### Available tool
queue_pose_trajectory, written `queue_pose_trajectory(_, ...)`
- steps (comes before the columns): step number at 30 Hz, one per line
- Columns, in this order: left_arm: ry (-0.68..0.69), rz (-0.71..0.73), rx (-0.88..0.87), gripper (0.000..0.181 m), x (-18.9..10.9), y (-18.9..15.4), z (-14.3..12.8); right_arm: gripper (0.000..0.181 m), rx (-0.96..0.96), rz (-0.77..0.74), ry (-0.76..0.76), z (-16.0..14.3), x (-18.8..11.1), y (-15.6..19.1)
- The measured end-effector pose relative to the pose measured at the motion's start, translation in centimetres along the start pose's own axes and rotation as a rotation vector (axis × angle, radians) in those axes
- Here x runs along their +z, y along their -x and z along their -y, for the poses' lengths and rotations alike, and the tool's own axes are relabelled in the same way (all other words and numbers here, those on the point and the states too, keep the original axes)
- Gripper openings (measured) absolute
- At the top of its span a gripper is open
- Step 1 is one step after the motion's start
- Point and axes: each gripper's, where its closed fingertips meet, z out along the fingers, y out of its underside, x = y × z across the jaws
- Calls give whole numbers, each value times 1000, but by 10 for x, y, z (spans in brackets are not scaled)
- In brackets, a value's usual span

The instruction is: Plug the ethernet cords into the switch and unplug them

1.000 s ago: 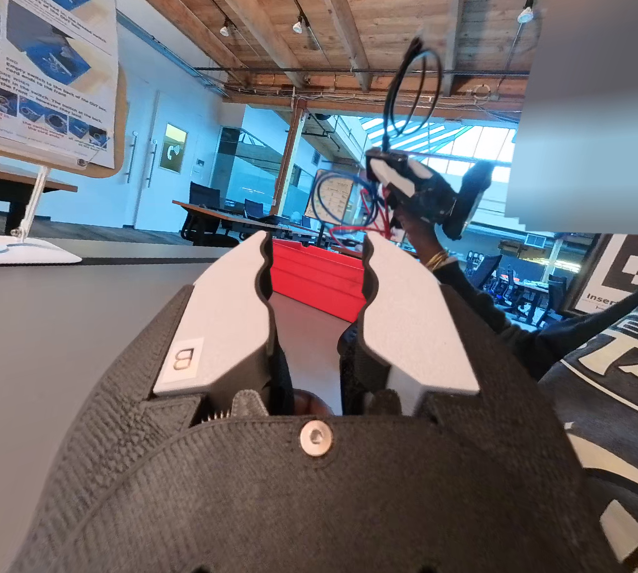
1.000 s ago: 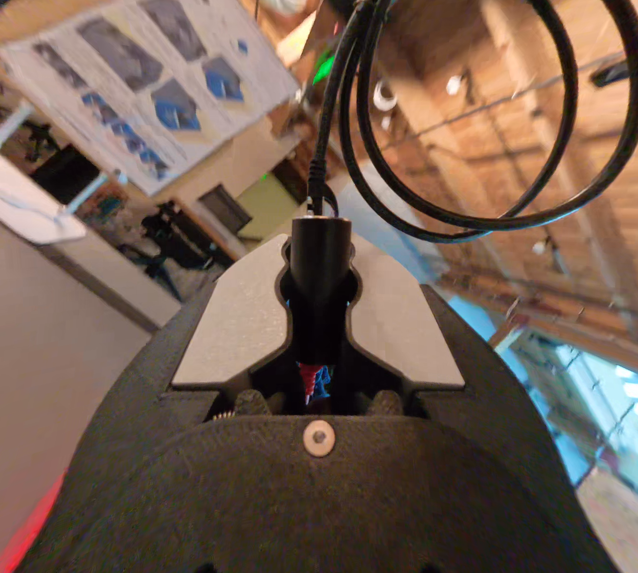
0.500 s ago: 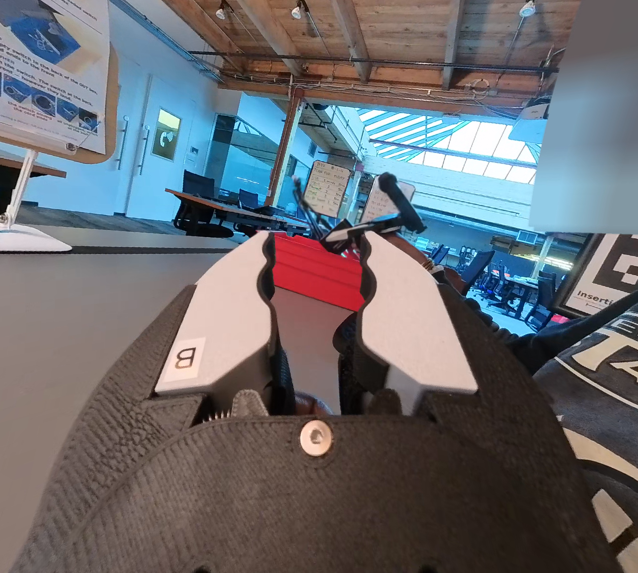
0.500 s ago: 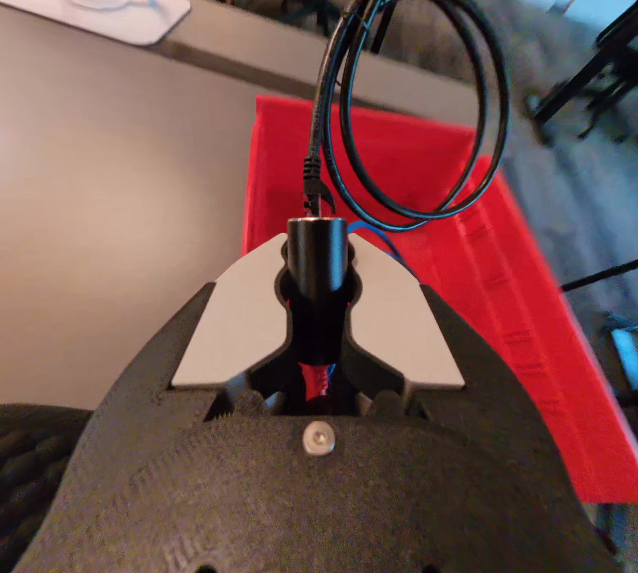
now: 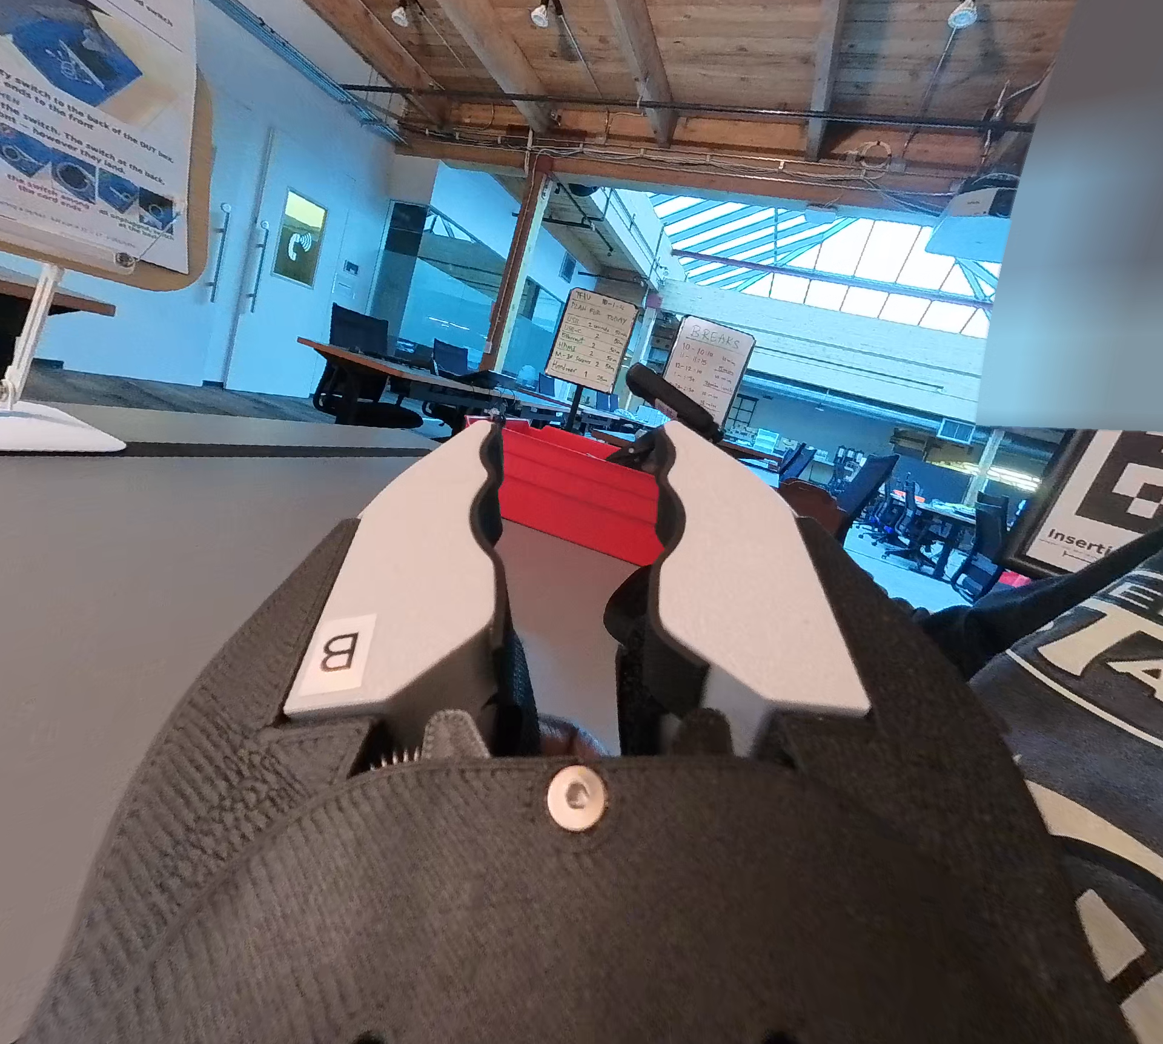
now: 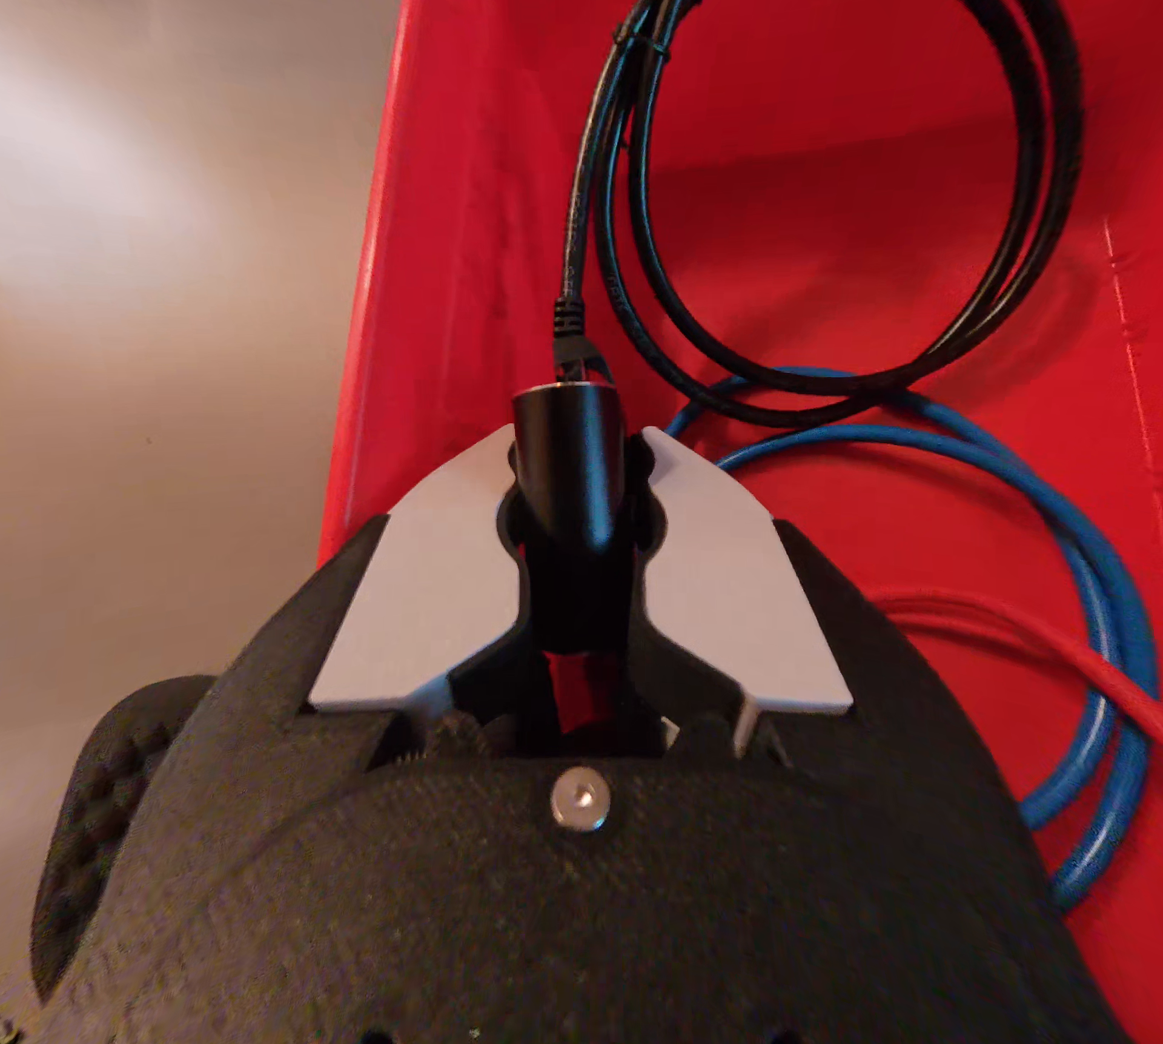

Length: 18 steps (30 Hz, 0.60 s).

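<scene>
Red plastic fills the right wrist view: the right gripper [image 6: 576, 447], which a second ago was held high against the wooden ceiling with its load swinging in the air, has come down into the red bin [image 6: 440, 183] near the bench's far edge. Its jaws are clenched on a dark cylindrical body, which I take to be the switch [image 6: 569, 466], with a black ethernet cord [image 6: 837, 145] plugged into its end. The black coil, earlier dangling free, now lies against the bin floor, beside a blue cord [image 6: 931, 447] and a red cord [image 6: 1007, 661] that run back toward the gripper. The left gripper [image 5: 576, 504] sits low over the grey bench [image 5: 157, 573], spread wide with nothing between its fingers, pointed at the bin's near wall. To my eye the whole bundle is being set down in the bin, so this round looks nearly done; only letting go seems left.
</scene>
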Motion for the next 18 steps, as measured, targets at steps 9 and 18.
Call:
queue_pose_trajectory(9,3,-1,4,46,0,-1,0,75,-86,16,-445,69,-57,23)
queue_pose_trajectory(18,-3,-3,16,46,0,-2,0,60,-562,10,119,-44,-111,56)
